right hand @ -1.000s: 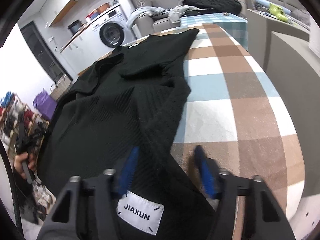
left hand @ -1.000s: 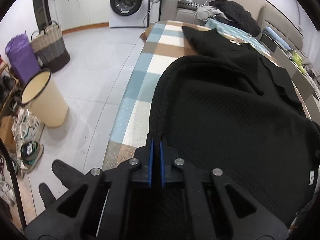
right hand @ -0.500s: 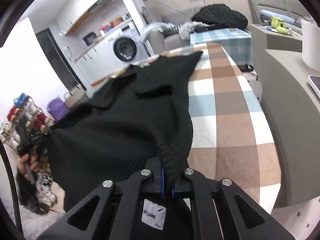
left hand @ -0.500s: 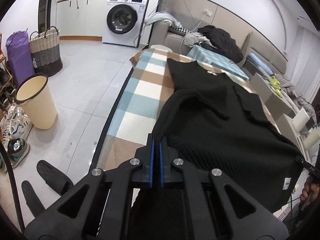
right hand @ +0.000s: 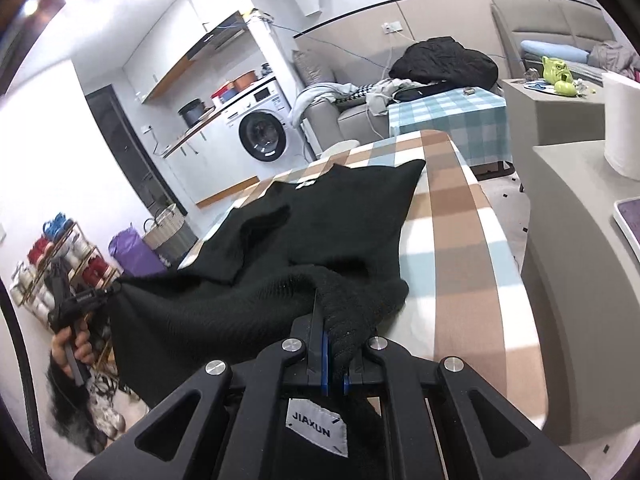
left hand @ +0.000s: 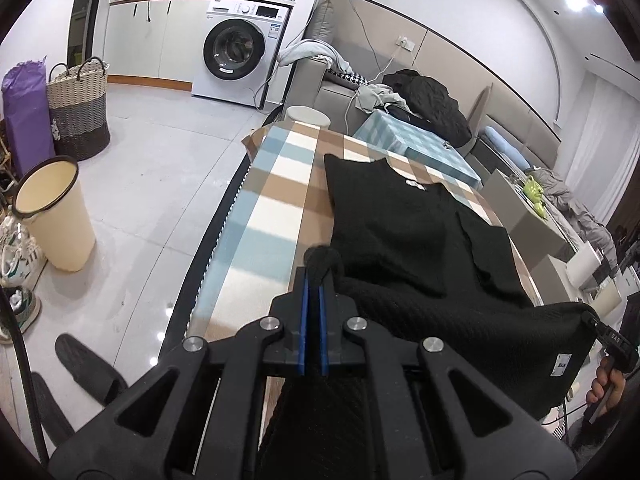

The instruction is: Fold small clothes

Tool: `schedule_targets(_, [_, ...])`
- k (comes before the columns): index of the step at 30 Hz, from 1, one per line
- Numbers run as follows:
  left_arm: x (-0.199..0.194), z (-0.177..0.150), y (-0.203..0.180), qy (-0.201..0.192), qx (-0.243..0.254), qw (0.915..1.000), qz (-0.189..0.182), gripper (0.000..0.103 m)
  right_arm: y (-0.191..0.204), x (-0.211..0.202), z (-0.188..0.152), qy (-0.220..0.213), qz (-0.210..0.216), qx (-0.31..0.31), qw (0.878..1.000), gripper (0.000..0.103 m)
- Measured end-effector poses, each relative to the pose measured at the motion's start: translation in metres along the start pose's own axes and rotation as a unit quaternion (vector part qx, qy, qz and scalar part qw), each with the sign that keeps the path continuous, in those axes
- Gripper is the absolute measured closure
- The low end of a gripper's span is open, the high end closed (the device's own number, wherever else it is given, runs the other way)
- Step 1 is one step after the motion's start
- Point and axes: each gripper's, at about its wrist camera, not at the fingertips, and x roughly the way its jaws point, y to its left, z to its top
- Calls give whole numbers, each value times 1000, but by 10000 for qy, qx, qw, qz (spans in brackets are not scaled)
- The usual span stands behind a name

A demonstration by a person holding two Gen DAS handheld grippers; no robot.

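Hem of the black knit garment (left hand: 420, 240) has risen off the checked desk (left hand: 276, 216) since a second ago; left gripper (left hand: 312, 280) and right gripper (right hand: 334, 344), newly clenched, each pinch a corner, collar lying ahead, fold starting

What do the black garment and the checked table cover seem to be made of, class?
Black garment: probably a matte knit, judging by its ribbed diagonal texture and soft drape. Checked table cover: likely woven cloth or a blanket; it looks flat, matte and slightly fuzzy.
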Motion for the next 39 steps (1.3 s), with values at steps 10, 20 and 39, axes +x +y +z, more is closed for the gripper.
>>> schedule_targets(10, [114,22,11,741,-164,9965,351,101,-19,89,29,553,-768,379,9948,98])
schedule_targets(20, [146,6,14,1124,-363,9923,358,47,-60,92,16,744,-998,714,9897,40])
schedule_targets(39, [177,-1,-29,1336,286,9903,247,92,-35,147,23,1209,-639,31,9906,78])
